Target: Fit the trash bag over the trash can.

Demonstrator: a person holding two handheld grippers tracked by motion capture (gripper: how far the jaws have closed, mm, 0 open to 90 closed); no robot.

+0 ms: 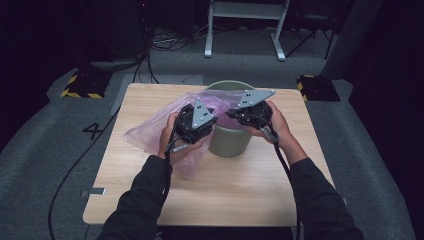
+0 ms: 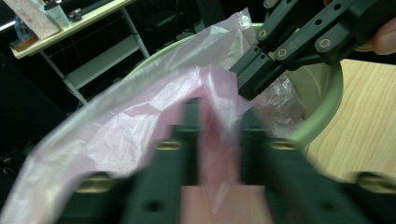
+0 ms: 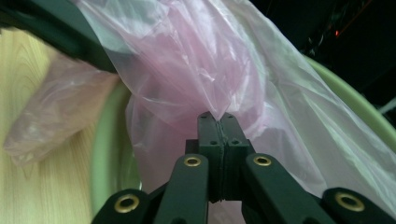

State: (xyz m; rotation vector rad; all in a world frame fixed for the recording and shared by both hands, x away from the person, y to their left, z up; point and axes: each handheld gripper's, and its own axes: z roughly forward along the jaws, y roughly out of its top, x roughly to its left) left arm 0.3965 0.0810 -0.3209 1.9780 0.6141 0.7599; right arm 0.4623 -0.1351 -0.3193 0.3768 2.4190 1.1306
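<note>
At about nine o'clock of the table, the loose tail of the pink bag is lying crumpled on the pale wood-grain top, thin, translucent and crinkly. The left gripper is reaching toward three o'clock over the round, matte green bin; in the left gripper view its jaws are standing apart with a fold of film running between them, blurred, so a firm hold can't be judged. The right gripper, coming from three o'clock, is pinching the bag's edge with jaws pressed together, clear in the right gripper view. The step in hand looks like lining the bin: the film is draping over the smooth rim at twelve o'clock. Next, the mouth probably needs spreading and tucking around the rim without tearing.
</note>
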